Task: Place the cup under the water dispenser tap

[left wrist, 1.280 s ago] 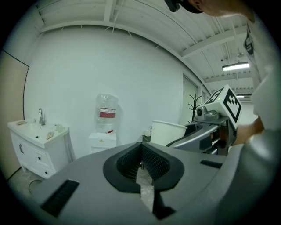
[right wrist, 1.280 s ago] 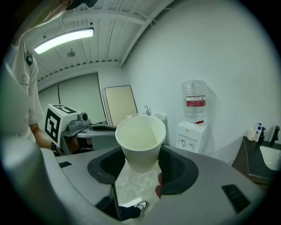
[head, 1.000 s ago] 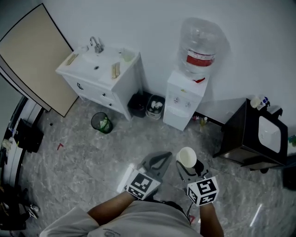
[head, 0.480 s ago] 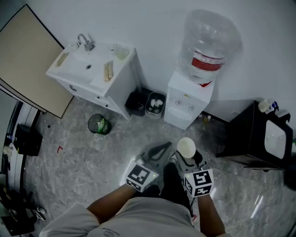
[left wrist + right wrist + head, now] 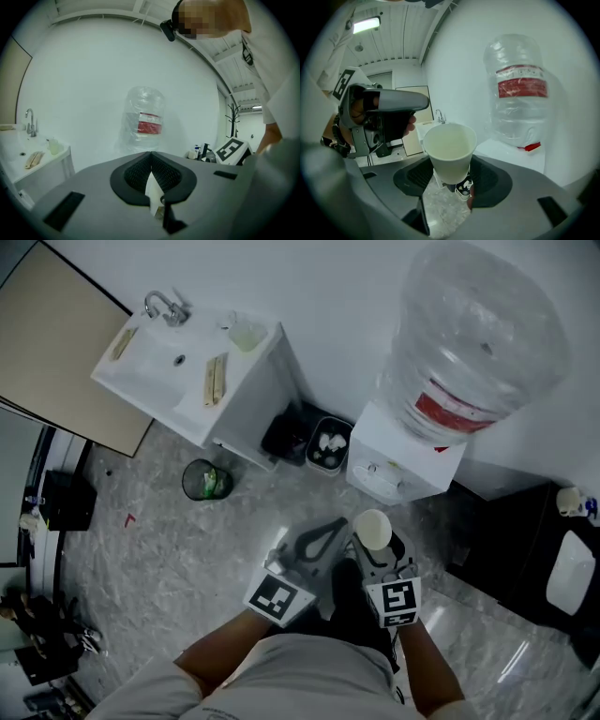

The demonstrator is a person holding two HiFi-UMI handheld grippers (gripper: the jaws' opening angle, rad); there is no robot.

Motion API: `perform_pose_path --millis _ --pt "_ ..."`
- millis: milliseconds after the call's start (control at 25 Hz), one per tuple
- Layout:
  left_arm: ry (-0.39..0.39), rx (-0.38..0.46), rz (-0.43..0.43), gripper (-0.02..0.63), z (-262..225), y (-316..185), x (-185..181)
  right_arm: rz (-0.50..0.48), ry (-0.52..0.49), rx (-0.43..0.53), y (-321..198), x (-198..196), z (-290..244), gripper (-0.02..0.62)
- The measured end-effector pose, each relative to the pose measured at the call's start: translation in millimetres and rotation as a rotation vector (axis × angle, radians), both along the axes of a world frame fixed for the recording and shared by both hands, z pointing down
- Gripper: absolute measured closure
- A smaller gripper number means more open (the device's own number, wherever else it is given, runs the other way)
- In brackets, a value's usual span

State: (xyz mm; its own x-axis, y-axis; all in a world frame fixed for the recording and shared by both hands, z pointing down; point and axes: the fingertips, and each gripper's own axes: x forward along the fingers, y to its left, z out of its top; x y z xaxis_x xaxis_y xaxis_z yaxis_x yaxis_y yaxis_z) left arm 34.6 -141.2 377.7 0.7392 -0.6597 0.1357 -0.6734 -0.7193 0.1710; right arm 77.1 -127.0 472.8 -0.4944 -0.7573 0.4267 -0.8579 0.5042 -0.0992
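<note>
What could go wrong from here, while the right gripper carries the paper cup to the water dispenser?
1. The right gripper holds the cup only by its lower part, so it may tilt or slip out.
2. The taps sit in a small recess of the water dispenser; the cup's rim may hit the front there.
3. The left gripper, shut and empty, is close beside the cup and could knock it.

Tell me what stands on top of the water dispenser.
A large clear bottle with a red label stands on the dispenser; its neck is hidden from view.
</note>
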Motion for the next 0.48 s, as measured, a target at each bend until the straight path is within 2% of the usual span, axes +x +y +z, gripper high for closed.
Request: perform_pose_path --millis 200,360,480 --pt "0.003 -0.02 -0.023 0.601 27 -45 4 -0.035 0.025 -0.033 -42 -4 55 0.348" --pt "0.005 -0.065 -0.008 0.601 70 -67 2 -0.002 0.04 -0.061 -65 -6 119 0.348" --pt "-0.023 -0.07 0.027 0.601 111 -81 2 0.029 0.054 -0.083 -78 -8 174 0.348"
